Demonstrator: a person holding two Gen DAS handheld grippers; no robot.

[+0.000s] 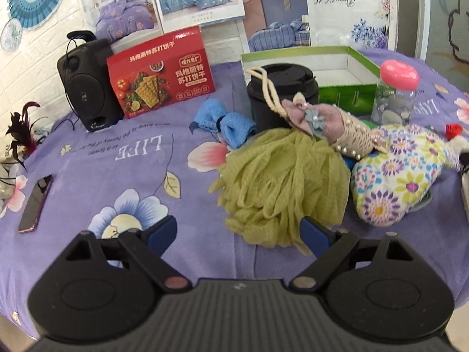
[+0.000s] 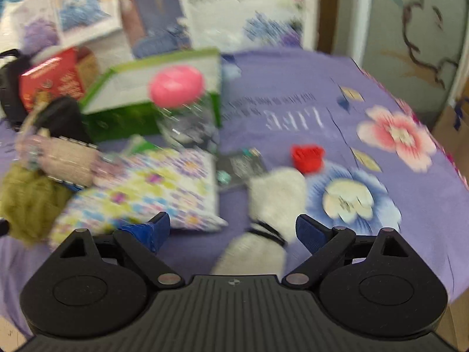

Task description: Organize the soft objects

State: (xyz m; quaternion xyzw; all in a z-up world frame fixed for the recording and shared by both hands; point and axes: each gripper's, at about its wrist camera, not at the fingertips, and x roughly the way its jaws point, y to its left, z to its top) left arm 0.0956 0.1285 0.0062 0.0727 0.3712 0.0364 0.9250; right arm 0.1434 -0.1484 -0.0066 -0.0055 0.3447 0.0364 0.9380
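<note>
The whole right wrist view is smeared by motion, so the print on the red box (image 2: 51, 80) and on the dark card (image 2: 241, 167) behind the white plush (image 2: 274, 193) cannot be read, and the plush's near end is hidden behind the gripper body. In the left wrist view the green loofah (image 1: 281, 182) covers the foot of the black cup (image 1: 281, 94) and most of a small blue thing (image 1: 348, 162) beside the floral pillow (image 1: 404, 176), which cannot be identified. The feather ornament (image 1: 22, 129) at the left edge and a pale object (image 1: 465, 187) at the right edge are cut off
</note>
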